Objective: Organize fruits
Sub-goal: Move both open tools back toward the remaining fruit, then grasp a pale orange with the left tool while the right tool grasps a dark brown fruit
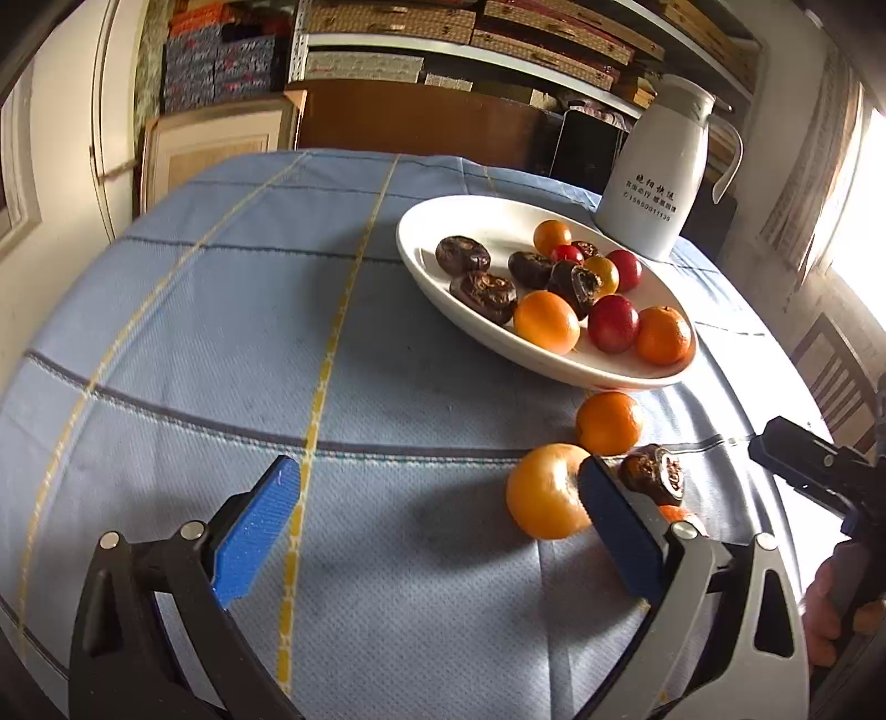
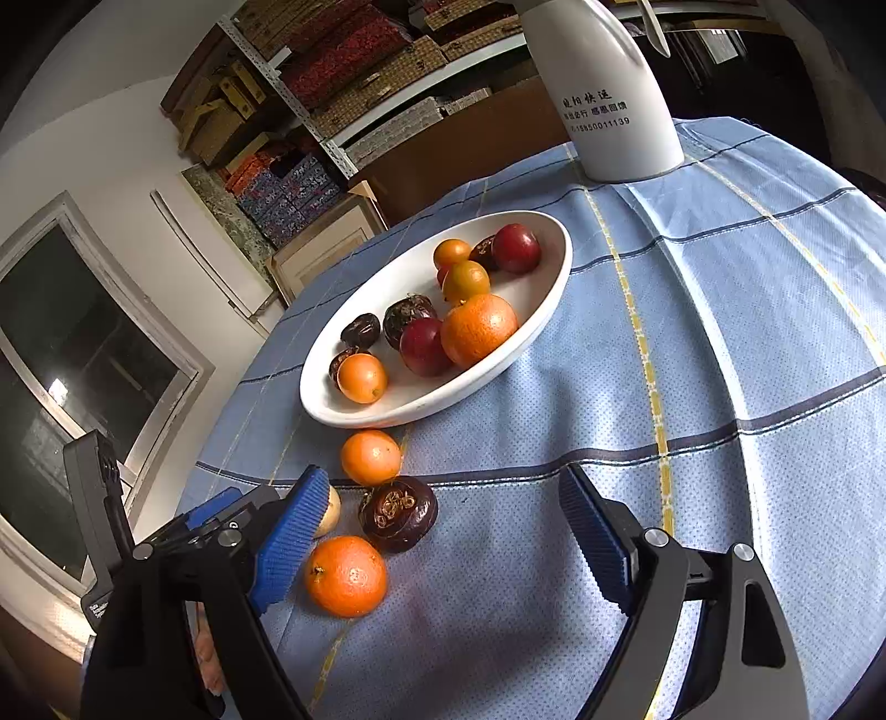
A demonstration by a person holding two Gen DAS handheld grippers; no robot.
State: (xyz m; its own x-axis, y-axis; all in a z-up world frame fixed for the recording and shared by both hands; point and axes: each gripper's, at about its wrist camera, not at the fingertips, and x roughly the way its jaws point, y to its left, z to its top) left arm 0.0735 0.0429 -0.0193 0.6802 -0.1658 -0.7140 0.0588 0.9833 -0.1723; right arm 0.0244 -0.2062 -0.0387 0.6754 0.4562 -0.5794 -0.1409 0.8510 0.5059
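A white oval plate (image 1: 426, 266) (image 2: 326, 407) holds several oranges, red fruits and dark chestnuts. On the blue cloth in front of it lie loose fruits: a large orange (image 1: 540, 493), a smaller orange (image 1: 608, 422) (image 2: 370, 457), a dark chestnut (image 1: 653, 476) (image 2: 397, 515) and another orange (image 2: 346, 576). My left gripper (image 1: 443, 526) is open, and the large orange lies against the inside of its right finger. My right gripper (image 2: 443, 543) is open too. The near orange sits just inside its left pad (image 2: 293, 537), unpressed. A pale fruit (image 2: 330, 507) peeks out behind that pad.
A white thermos jug (image 1: 653, 177) (image 2: 603, 111) stands behind the plate. One finger of my right gripper (image 1: 797, 459) reaches in from the right edge of the left wrist view. Shelves of boxes (image 1: 443, 33) line the far wall. The round table's edge (image 2: 221, 443) curves away on the left.
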